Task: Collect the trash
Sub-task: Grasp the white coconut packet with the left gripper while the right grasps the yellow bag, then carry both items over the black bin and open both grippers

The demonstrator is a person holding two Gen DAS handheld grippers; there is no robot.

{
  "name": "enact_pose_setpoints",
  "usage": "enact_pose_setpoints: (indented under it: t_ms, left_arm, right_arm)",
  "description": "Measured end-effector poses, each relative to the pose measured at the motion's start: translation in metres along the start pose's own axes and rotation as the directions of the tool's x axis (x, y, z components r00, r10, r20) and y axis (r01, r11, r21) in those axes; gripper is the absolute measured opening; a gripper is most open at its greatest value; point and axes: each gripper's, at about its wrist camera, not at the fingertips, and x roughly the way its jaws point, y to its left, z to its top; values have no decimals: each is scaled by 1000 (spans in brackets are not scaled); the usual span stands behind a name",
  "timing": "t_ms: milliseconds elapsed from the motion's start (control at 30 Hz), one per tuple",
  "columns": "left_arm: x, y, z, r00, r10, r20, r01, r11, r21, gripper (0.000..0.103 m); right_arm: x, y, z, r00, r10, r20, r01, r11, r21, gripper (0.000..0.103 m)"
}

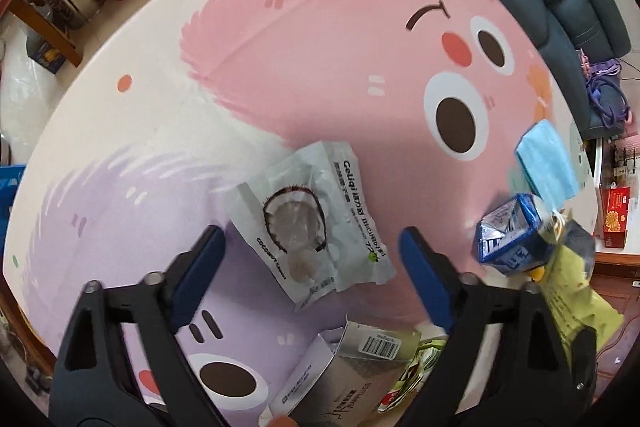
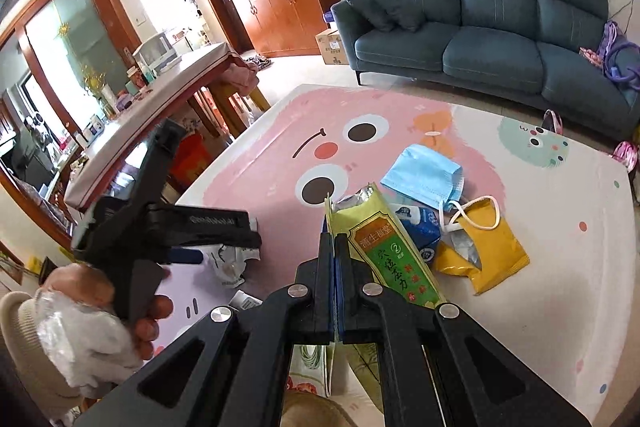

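Right gripper has its jaws clamped on just the thin edge of the green packet, so it could slip, while the left gripper hovers jaws wide over the coconut wrapper lying flat on the surface, easy to skid.

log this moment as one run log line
left gripper: open above coconut wrapper | right gripper: shut on green packet | mat: mask, blue carton, yellow pouch
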Motion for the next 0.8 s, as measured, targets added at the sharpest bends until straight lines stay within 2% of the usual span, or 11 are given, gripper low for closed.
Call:
enact_pose_setpoints:
  t_ms: [67, 133, 200, 267, 300, 433, 600, 800]
  left_arm:
    - [2, -4, 0, 1000, 17, 12, -17, 1000, 0, 67]
    - [2, -9, -1, 999, 39, 28, -39, 999, 14, 48]
    - [0, -9, -1, 999, 24, 38, -26, 999, 27, 35]
    - [-4, -9, -5, 999, 7, 51, -10, 999, 50, 14]
    - [-5, -9, -7, 998, 8, 55, -12, 998, 64, 9]
    - [-25, -9, -26, 995, -1, 101, -14, 989, 151, 8]
    - [-62, -1, -53, 986, -87, 143, 46, 963, 265, 8]
    - [-105, 27, -88, 974, -173, 143, 115, 931, 346, 8]
  right_arm:
    - [-2, -4, 1, 1000, 8, 1, -8, 1000, 12, 0]
    - [-5, -7, 2, 1000, 12, 5, -12, 1000, 24, 0]
    - [-8, -11, 3, 1000, 21, 6, -21, 999, 41, 0]
    - [-11, -14, 3, 999, 32, 11, -32, 998, 63, 0]
    - [-13, -15, 3, 999, 37, 14, -38, 997, 70, 0]
    - [-27, -13, 2, 999, 35, 26, -37, 996, 86, 0]
    - [-53, -3, -3, 998, 36, 47, -40, 994, 100, 0]
    - [-96, 26, -19, 996, 29, 80, -39, 992, 124, 0]
